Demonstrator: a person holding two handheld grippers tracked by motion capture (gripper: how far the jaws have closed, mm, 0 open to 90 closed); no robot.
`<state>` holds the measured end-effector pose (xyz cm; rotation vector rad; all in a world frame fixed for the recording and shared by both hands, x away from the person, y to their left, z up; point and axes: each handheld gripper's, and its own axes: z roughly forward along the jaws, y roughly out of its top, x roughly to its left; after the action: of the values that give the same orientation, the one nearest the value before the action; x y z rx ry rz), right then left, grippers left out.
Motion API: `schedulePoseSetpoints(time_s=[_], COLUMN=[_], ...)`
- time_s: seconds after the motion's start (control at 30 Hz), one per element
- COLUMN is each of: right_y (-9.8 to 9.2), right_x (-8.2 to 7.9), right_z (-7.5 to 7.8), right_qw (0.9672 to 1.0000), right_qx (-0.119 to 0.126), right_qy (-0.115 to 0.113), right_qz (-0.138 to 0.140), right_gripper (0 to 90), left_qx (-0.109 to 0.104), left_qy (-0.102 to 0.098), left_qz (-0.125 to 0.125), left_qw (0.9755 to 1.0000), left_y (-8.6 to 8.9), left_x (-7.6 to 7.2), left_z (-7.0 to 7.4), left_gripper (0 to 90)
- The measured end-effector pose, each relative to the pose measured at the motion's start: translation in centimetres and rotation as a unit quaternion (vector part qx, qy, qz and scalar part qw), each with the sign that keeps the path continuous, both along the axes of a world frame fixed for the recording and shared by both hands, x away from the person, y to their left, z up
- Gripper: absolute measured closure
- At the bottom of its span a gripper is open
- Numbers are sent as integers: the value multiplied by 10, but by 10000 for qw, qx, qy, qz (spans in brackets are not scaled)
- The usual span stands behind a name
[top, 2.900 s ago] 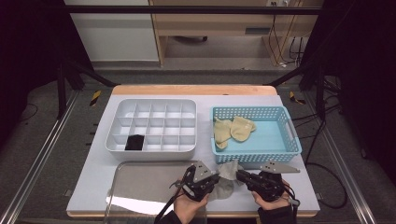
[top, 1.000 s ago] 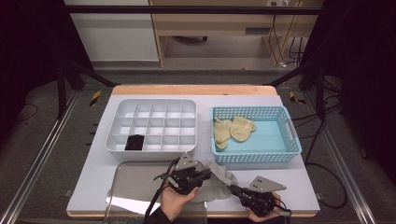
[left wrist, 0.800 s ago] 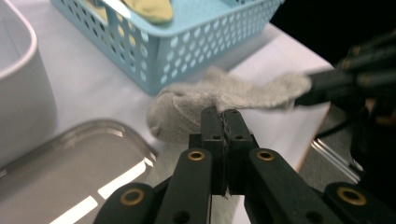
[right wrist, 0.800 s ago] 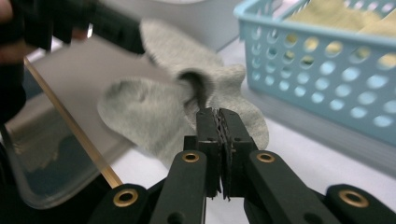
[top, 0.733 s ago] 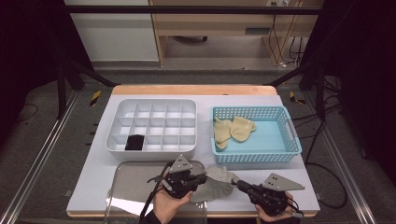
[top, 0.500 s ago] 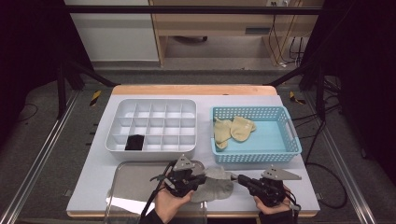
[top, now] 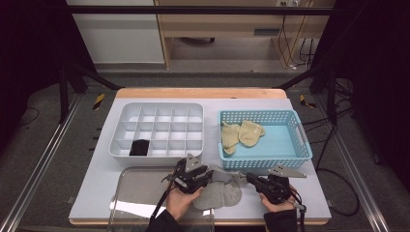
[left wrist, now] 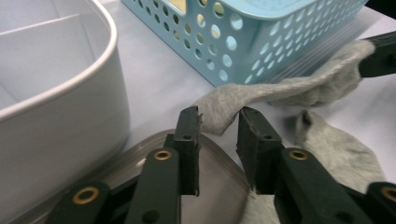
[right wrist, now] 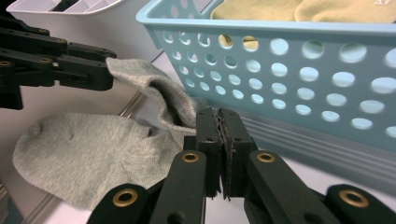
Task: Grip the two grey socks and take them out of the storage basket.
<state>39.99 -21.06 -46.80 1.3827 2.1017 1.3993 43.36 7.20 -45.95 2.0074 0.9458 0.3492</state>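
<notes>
At the lower centre of the high view, the left gripper (left wrist: 217,128) has just been spreading its jaws around the grey sock (top: 220,189), probably releasing it, while the right gripper (right wrist: 218,135), pressed together, pinches its other end.

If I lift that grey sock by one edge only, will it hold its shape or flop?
Probably flop: the grey sock sags between the right gripper, shut on its edge, and the left gripper, whose jaws have just been opening. It looks thin and light, and may catch the blue basket.
</notes>
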Motion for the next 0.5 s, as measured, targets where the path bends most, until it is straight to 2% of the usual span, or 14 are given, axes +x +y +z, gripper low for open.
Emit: schedulePoseSetpoints(time_s=[0.2, 0.33, 0.4, 0.43, 0.5], right_y=[1, -1, -1, -1, -4], right_x=[1, -2, -5, -5, -13], right_z=[0, 3, 8, 8, 19], right_qw=[10000, 10000, 9999, 9999, 9996], right_qx=[-12, 11, 16, 16, 57], right_qy=[12, -55, -119, -119, -246], right_qz=[39, 49, 67, 67, 112], right_gripper=[880, 880, 881, 881, 881], left_qx=[-103, -87, -263, -263, -401], left_qy=[-14, -44, 22, 22, 128], left_qz=[-98, -199, -335, -335, -522], left_qw=[9999, 9998, 9991, 9991, 9977], left_y=[0, 1, 6, 6, 14], left_x=[1, -1, -6, -6, -17], left_z=[0, 2, 9, 9, 22], left_gripper=[868, 885, 887, 887, 887])
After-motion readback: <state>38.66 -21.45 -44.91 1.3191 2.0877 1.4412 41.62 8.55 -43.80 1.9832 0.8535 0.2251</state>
